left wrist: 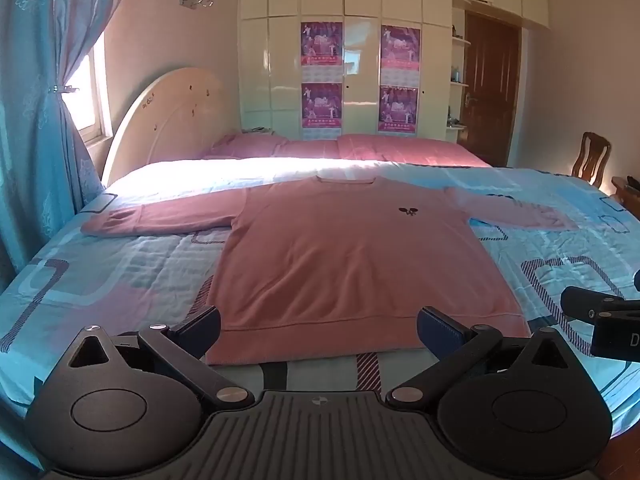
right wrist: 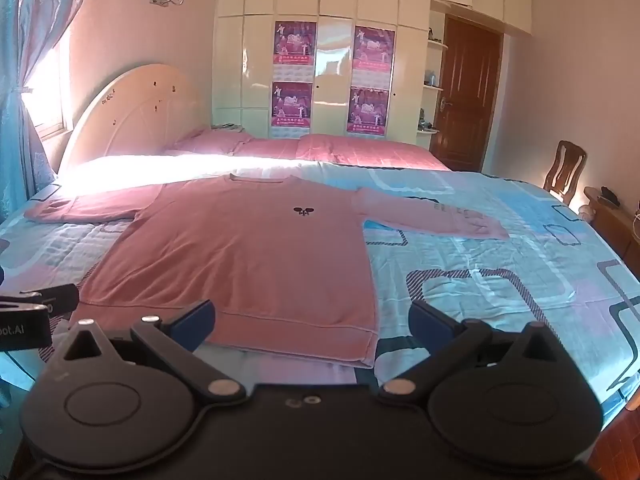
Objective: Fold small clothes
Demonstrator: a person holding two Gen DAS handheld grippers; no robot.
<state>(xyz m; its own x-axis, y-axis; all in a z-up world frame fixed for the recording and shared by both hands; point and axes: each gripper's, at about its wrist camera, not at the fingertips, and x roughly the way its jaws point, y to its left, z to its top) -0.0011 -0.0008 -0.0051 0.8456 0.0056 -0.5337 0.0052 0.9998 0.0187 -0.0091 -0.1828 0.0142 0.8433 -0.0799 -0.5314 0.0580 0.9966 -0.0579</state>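
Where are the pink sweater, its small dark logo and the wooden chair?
pink sweater (left wrist: 340, 264), left wrist view, mid chest.
dark logo (right wrist: 304, 211), right wrist view, its centre.
wooden chair (right wrist: 566, 172), right wrist view, backrest.

My left tongs (left wrist: 318, 326) are matte black: two teardrop housings, each with a raised round disc and a triangular cut-out, linked by angled bars on silver rivets. The fingertips (left wrist: 438, 326) carry dark blue ribbed pads. Between the housings sits a ribbed grey plate with a small round emblem. My right tongs (right wrist: 312, 322) match, though their centre plate is smooth black, and white lettering marks the side.
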